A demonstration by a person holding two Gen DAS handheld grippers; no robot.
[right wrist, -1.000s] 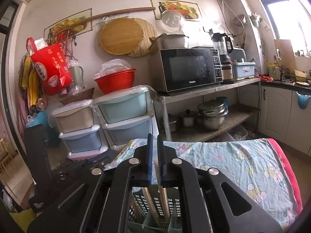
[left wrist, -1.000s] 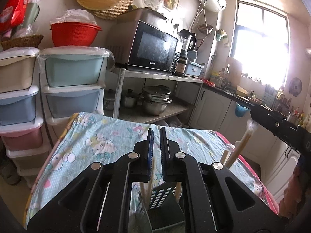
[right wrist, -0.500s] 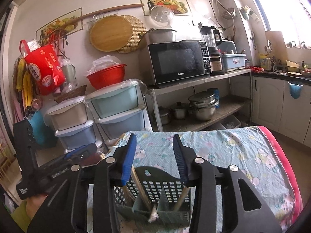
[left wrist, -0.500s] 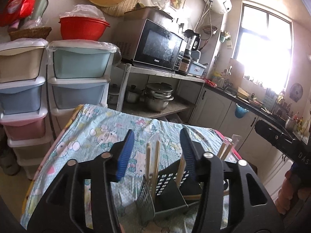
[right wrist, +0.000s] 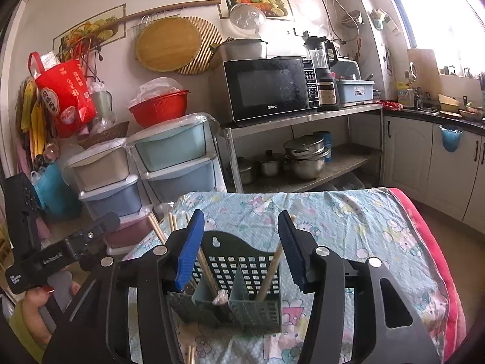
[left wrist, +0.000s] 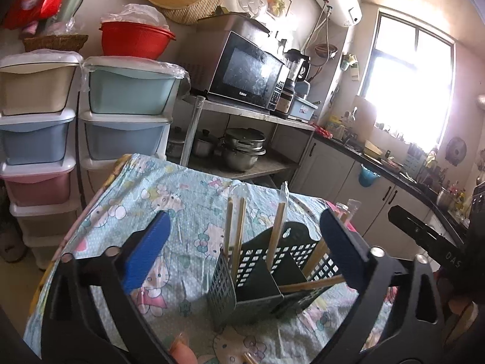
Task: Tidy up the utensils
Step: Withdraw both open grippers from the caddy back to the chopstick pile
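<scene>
A dark green slotted utensil basket stands on the cartoon-print tablecloth. Several wooden chopsticks, some still in clear wrappers, stand or lean in its compartments. My left gripper is just short of the basket, its jaws opening wide; the sticks rise between them, free of the blue pads. In the right wrist view the same basket sits below my right gripper, whose jaws are also opening. A chopstick leans in the right compartment, clear of the pads. Nothing is held.
Stacked plastic drawers and a metal shelf with a microwave and pots stand beyond the table's far edge. Kitchen counters run along the right. A loose chopstick lies on the cloth by the basket. A hand holds the left gripper.
Both grippers were shut on chopsticks over the basket. Their jaws have since spread, the chopsticks now stand in the basket, and both grippers have drawn back a little.
</scene>
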